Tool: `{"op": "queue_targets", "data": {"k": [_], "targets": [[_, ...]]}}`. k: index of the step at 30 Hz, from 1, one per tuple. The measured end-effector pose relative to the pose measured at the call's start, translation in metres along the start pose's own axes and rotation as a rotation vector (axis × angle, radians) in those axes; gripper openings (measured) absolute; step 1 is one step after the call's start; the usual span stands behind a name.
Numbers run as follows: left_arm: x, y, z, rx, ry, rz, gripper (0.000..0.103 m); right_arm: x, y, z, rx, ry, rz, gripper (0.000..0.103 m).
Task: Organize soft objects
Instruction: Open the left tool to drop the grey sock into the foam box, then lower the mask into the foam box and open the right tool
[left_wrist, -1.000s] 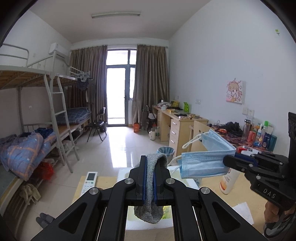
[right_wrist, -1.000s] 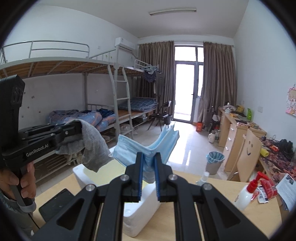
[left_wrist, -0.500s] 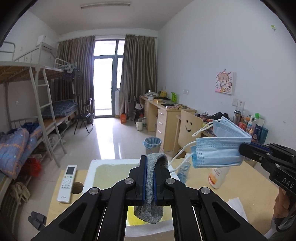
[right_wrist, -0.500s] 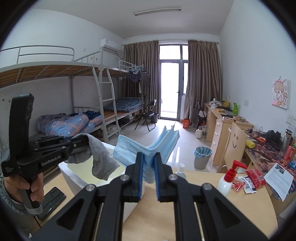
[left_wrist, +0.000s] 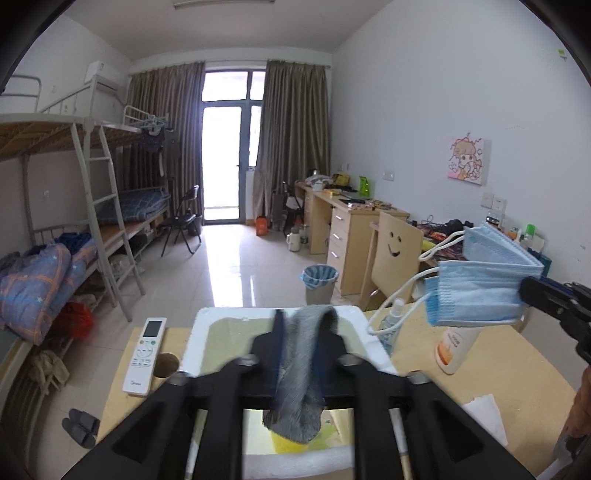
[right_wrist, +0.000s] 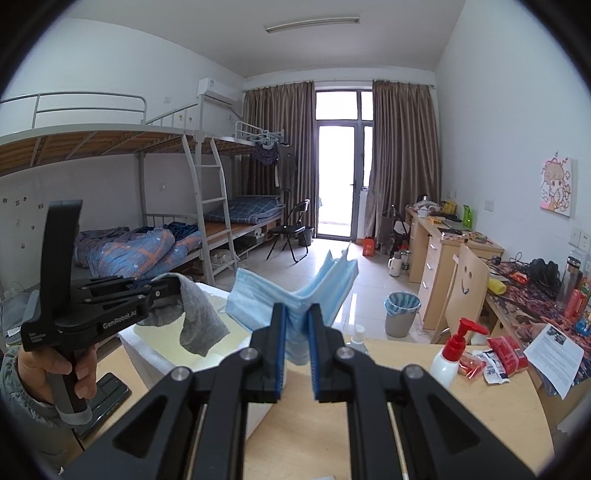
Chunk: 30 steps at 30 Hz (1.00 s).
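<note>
Left gripper jaws just opening, grey sock loose between them above white foam box. Right gripper clamps blue masks. Remote, bottles flank box on tabletop.

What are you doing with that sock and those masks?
A person is tidying soft things into a white foam box. The left gripper, over the box, has just been opening, and the grey sock hangs loose between its fingers, ready to drop in. The right gripper is shut on folded blue face masks.

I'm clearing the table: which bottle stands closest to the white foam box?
The small clear spray bottle, right beside the foam box; the white bottle with the red pump stands farther to the right.
</note>
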<state>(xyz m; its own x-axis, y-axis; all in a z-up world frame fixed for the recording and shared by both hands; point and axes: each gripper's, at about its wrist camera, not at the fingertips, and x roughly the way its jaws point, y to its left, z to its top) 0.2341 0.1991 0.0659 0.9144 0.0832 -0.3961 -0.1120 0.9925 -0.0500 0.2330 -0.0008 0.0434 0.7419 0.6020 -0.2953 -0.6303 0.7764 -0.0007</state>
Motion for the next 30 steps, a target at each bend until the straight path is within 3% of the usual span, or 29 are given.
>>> {"op": "queue_targets", "data": {"k": [2, 7, 10, 21, 30], "targets": [[-0.003, 0.002, -0.002, -0.001, -0.021, 0.017, 0.078, -0.001, 0.0, 0.0, -0.004, -0.002, -0.003, 0.014], [-0.011, 0.004, -0.003, 0.014, -0.047, 0.065, 0.101, -0.001, 0.002, 0.0, -0.001, -0.002, -0.001, 0.014], [-0.02, 0.004, -0.005, 0.019, -0.086, 0.1, 0.102, 0.0, 0.003, -0.001, -0.003, 0.0, 0.002, 0.014], [-0.045, 0.019, -0.01, 0.002, -0.104, 0.102, 0.102, 0.012, 0.02, -0.002, -0.008, 0.013, 0.047, 0.014], [-0.073, 0.06, -0.021, -0.062, -0.11, 0.215, 0.102, 0.033, 0.05, 0.006, -0.03, 0.034, 0.137, 0.014]]}}
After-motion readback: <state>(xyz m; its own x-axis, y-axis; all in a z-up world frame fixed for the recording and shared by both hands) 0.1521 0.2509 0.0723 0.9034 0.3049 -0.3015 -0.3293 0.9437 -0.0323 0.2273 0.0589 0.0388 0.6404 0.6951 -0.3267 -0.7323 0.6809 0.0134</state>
